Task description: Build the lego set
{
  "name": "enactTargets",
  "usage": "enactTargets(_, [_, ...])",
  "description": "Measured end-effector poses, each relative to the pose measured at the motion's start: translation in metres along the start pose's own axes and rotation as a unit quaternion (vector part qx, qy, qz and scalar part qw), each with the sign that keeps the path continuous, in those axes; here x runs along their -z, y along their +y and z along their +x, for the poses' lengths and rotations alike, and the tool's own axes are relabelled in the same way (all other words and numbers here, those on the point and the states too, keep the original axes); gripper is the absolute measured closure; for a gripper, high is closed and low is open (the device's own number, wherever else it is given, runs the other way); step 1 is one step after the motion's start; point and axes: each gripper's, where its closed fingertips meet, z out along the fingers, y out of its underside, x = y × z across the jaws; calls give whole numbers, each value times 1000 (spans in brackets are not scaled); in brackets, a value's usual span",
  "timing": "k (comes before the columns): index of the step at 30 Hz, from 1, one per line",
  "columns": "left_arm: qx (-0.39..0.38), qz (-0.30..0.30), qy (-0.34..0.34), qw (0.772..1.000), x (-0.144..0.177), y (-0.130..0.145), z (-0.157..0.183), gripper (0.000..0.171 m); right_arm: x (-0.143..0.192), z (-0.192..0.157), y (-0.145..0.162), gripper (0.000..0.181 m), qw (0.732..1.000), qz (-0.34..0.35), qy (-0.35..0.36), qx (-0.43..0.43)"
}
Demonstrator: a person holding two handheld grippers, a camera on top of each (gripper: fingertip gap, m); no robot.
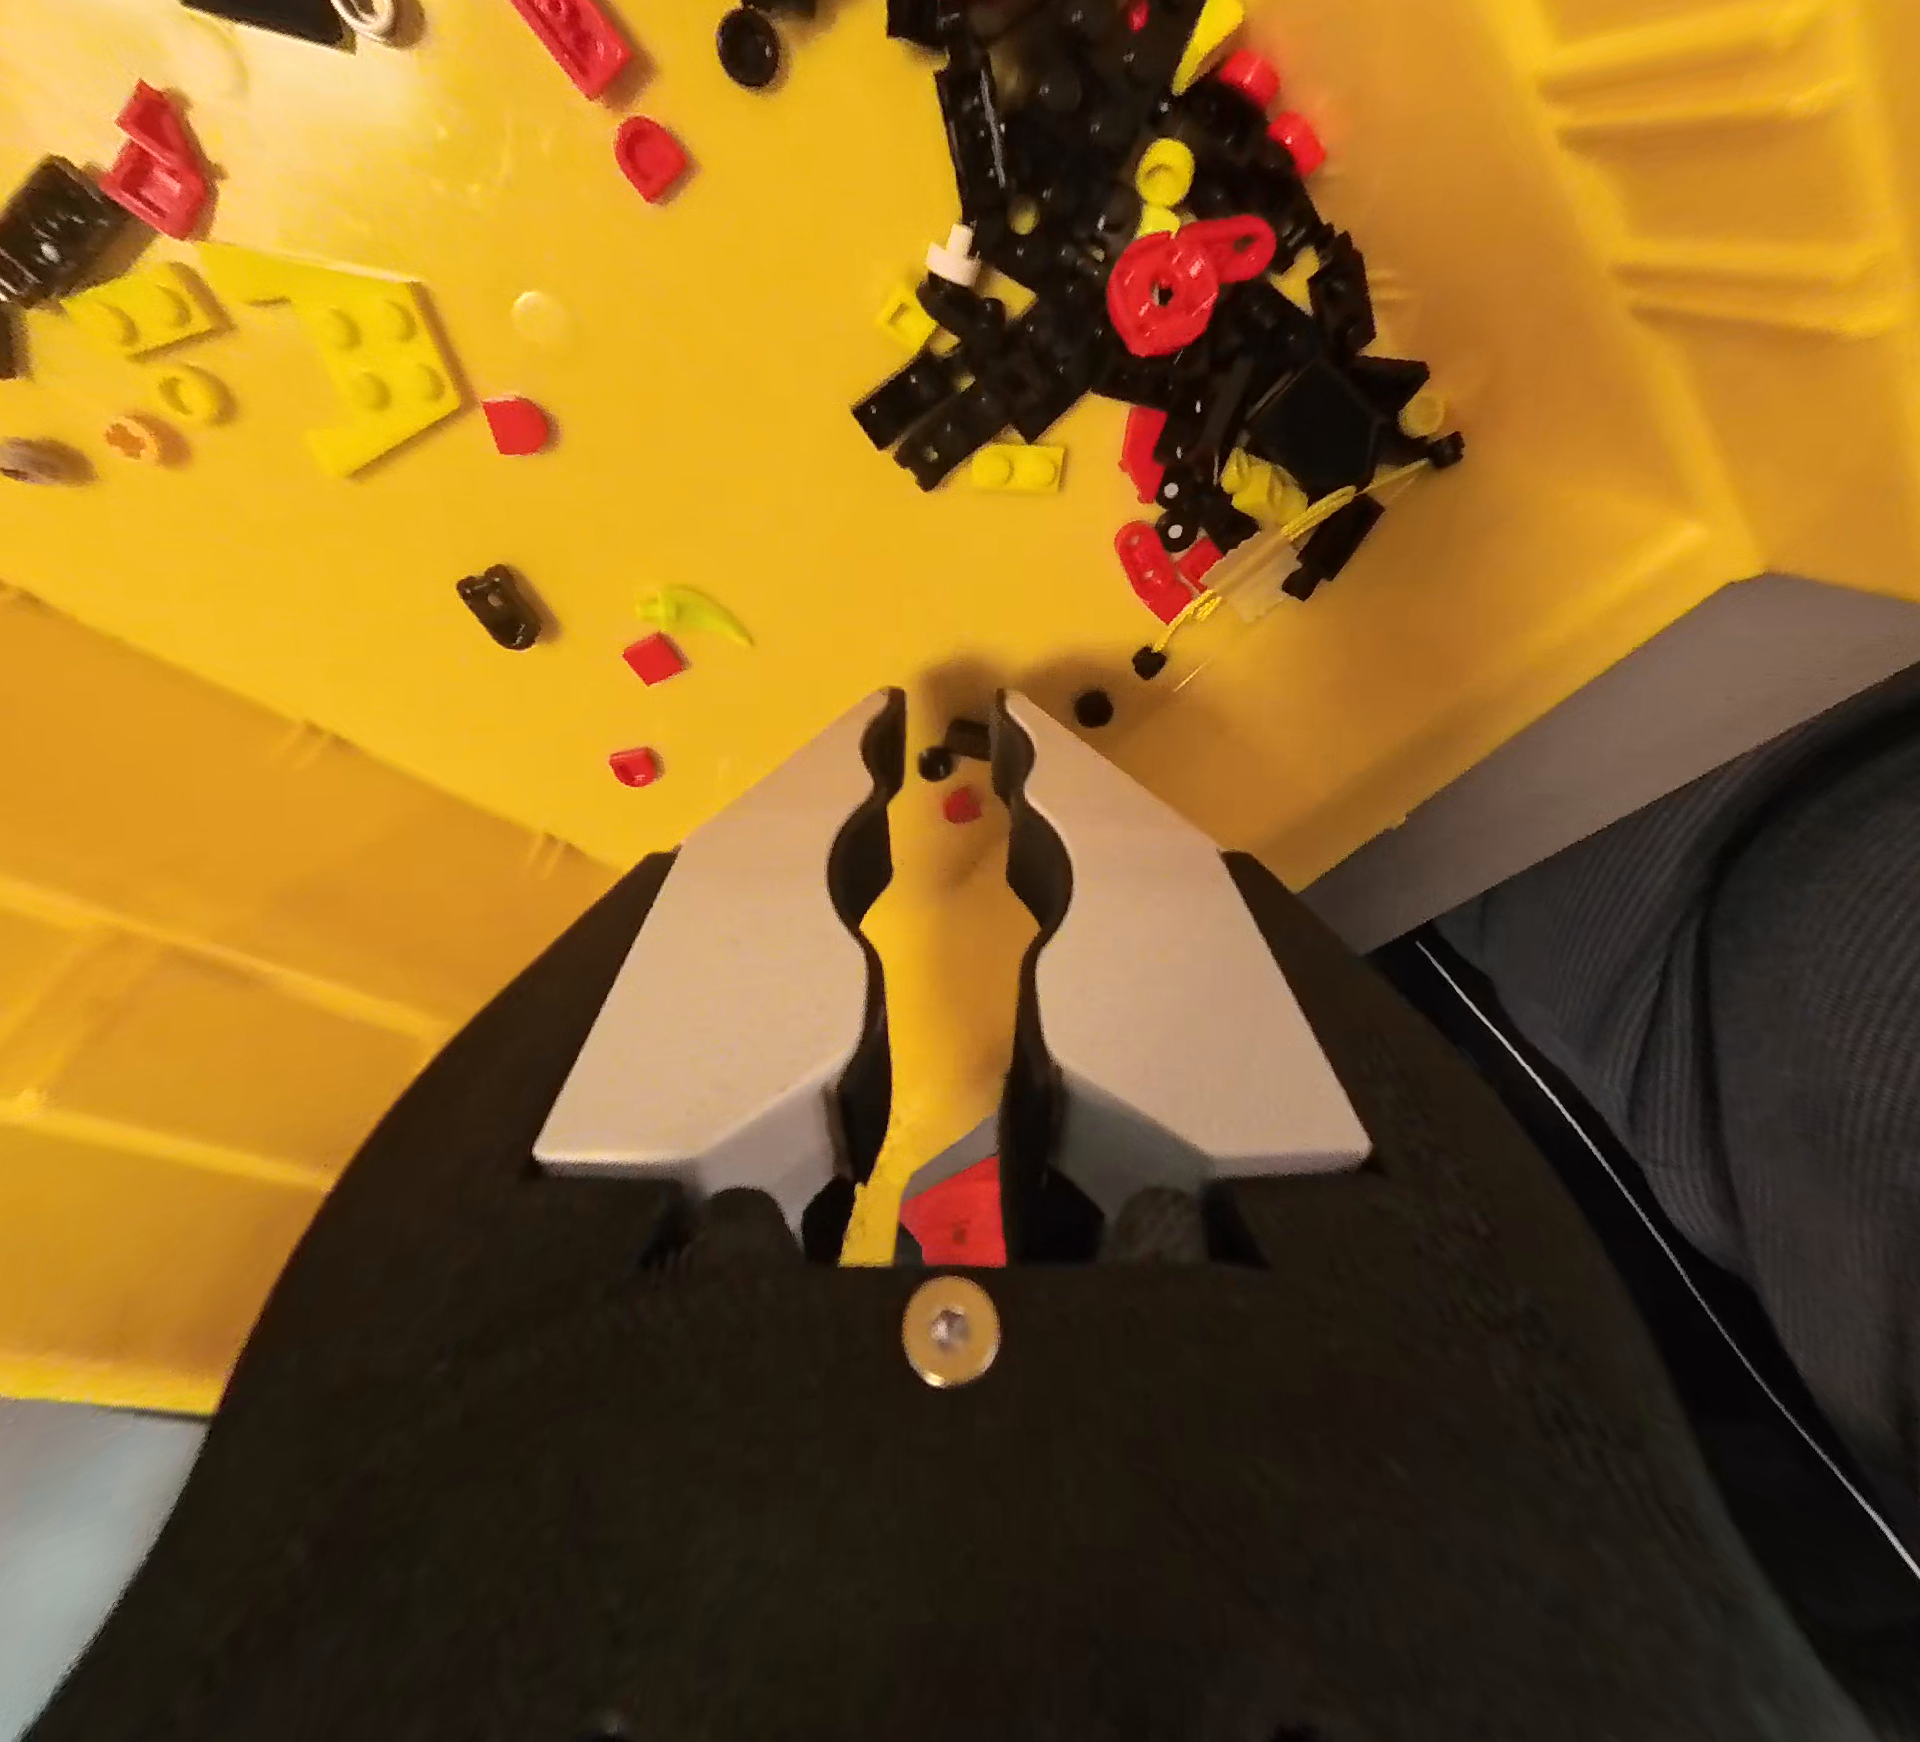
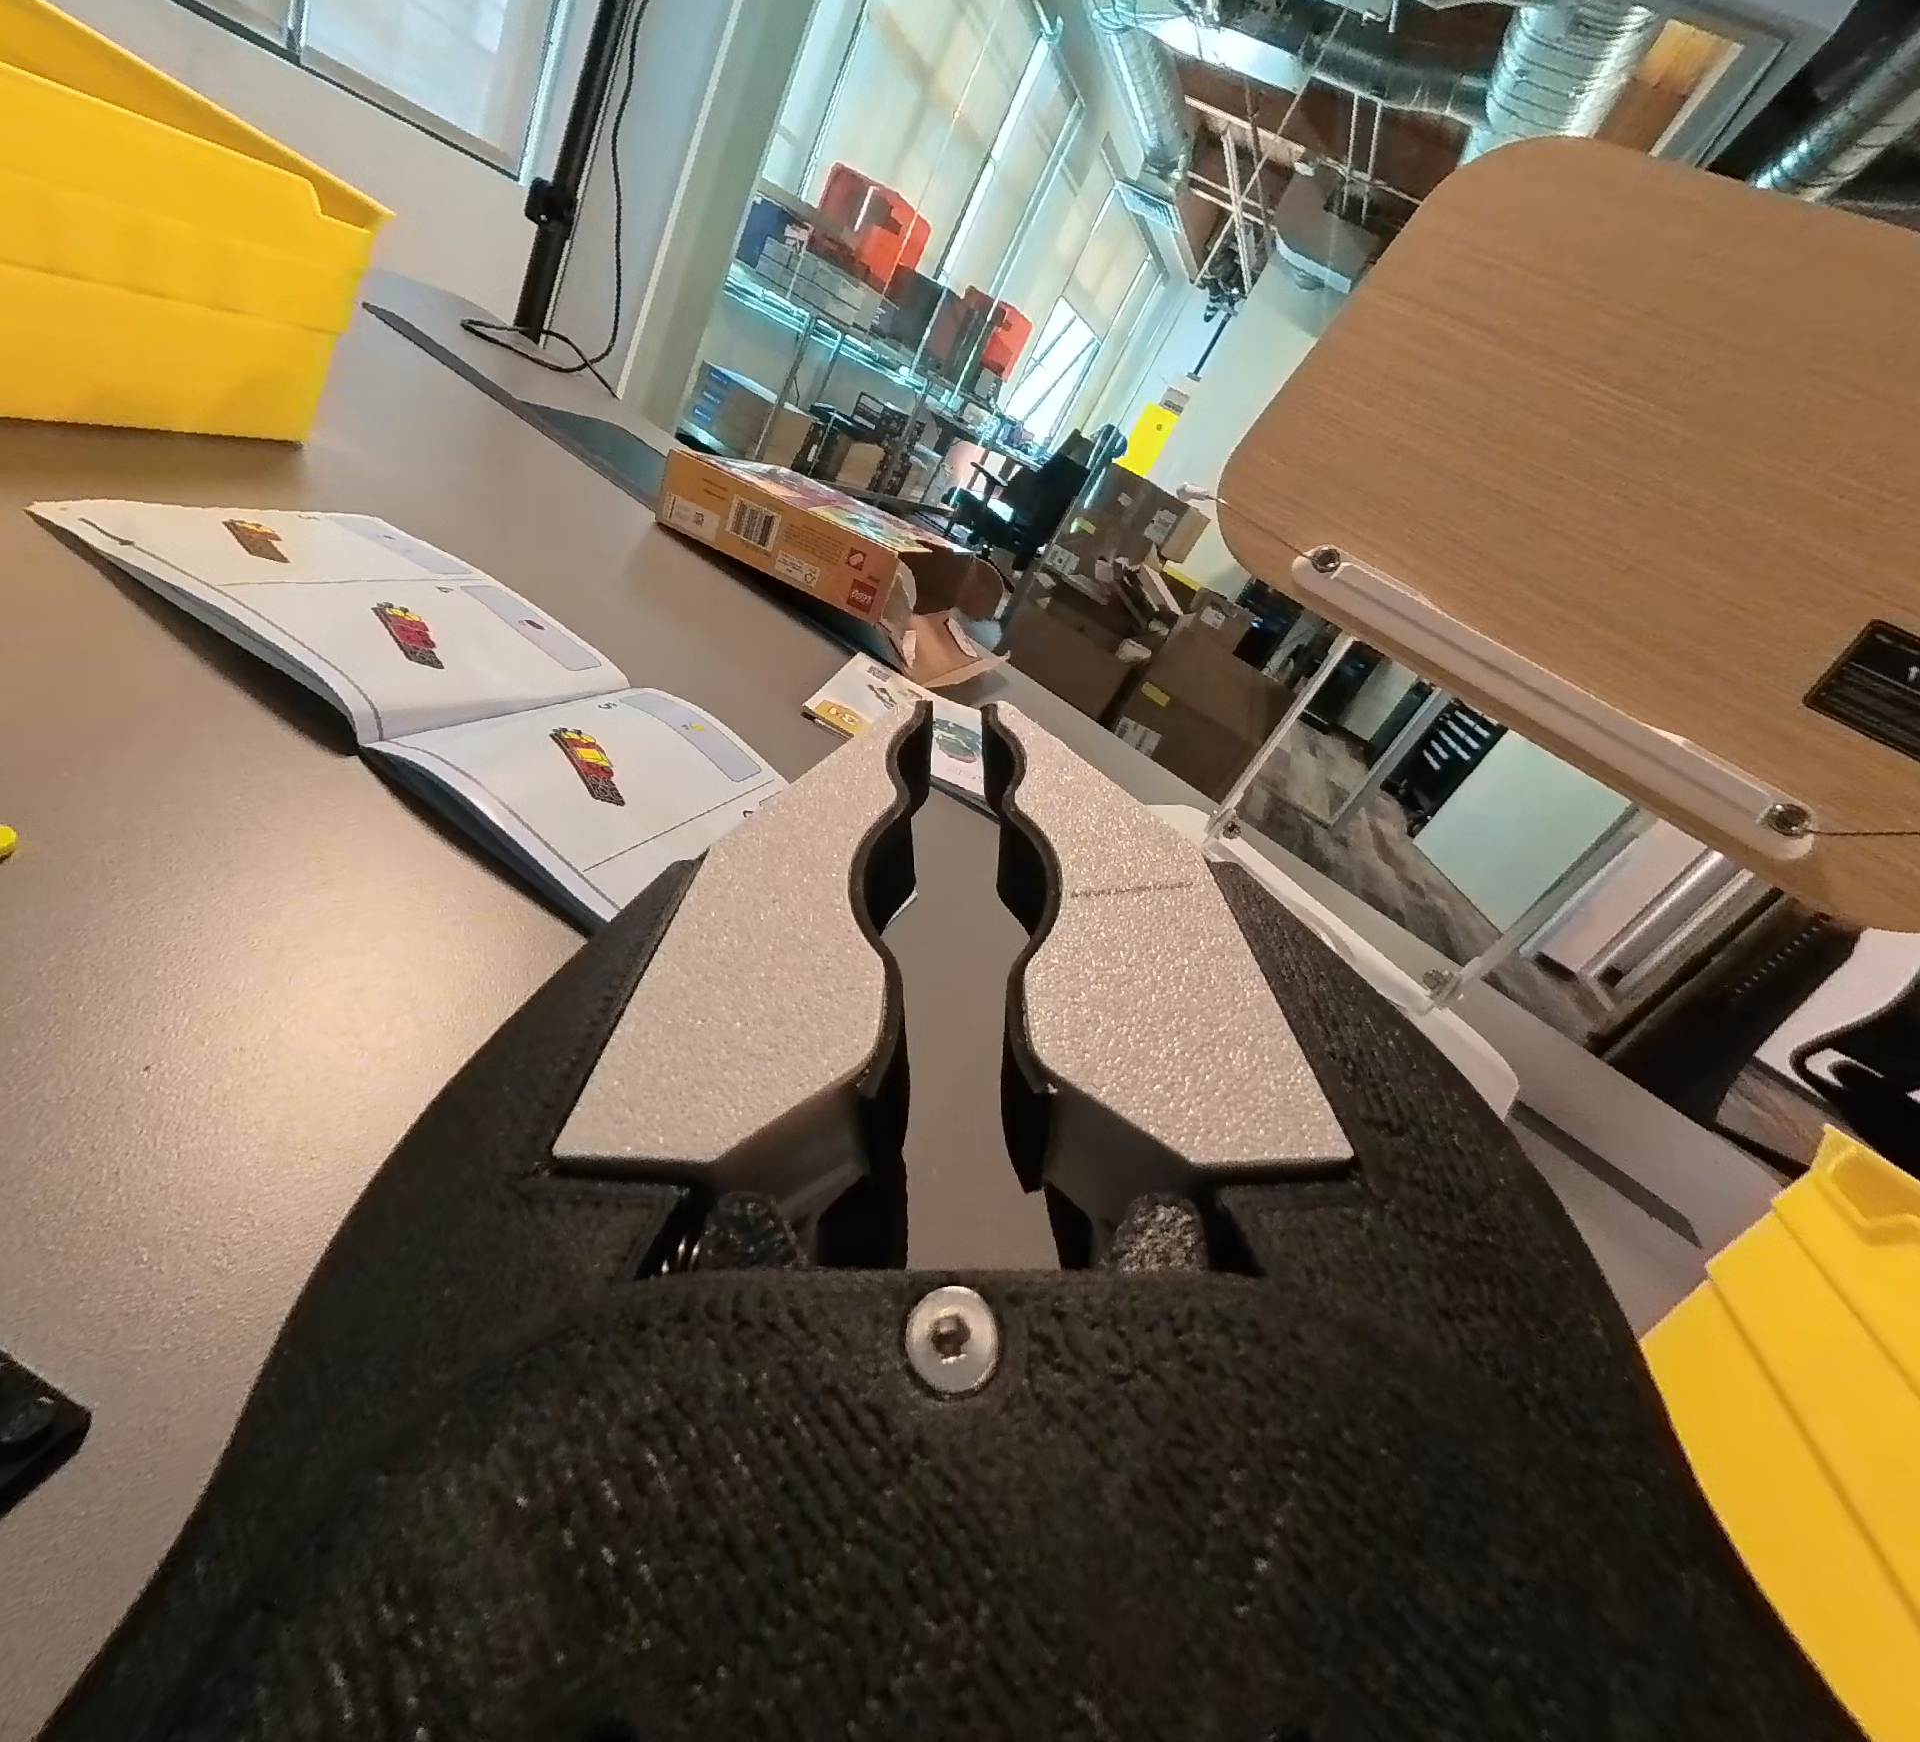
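Down in the left wrist view, the left gripper [image 1: 948,705] hangs inside a yellow bin [image 1: 727,497], its jaws slightly parted around a tiny black piece [image 1: 964,736] that neither jaw clearly touches. Beyond that piece, well apart, lies a heap of black, red and yellow Lego parts [image 1: 1174,321]; a yellow wedge plate [image 1: 379,367] lies beyond the piece too.

In the right wrist view, the right gripper [image 2: 953,716] rests low over a grey table [image 2: 208,1017], jaws narrowly parted, holding nothing. Just beyond its tips lies an open instruction booklet [image 2: 416,653], with the opened Lego box [image 2: 790,539] farther off.
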Motion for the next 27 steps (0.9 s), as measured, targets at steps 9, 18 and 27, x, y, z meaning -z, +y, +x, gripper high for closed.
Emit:
enactTargets(9, [50, 216, -73, 972, 53, -80, -56, 151, -1, -1, 0, 174, 1000, -1, -1, 2])
enactTargets(18, [101, 143, -66, 982, 39, -95, -99, 154, -1, 0, 0, 174, 1000, -1, -1, 0])
enactTargets(27, [63, 58, 8, 996, 17, -75, -65, 164, -1, 0, 1, 175, 1000, -1, -2, 0])
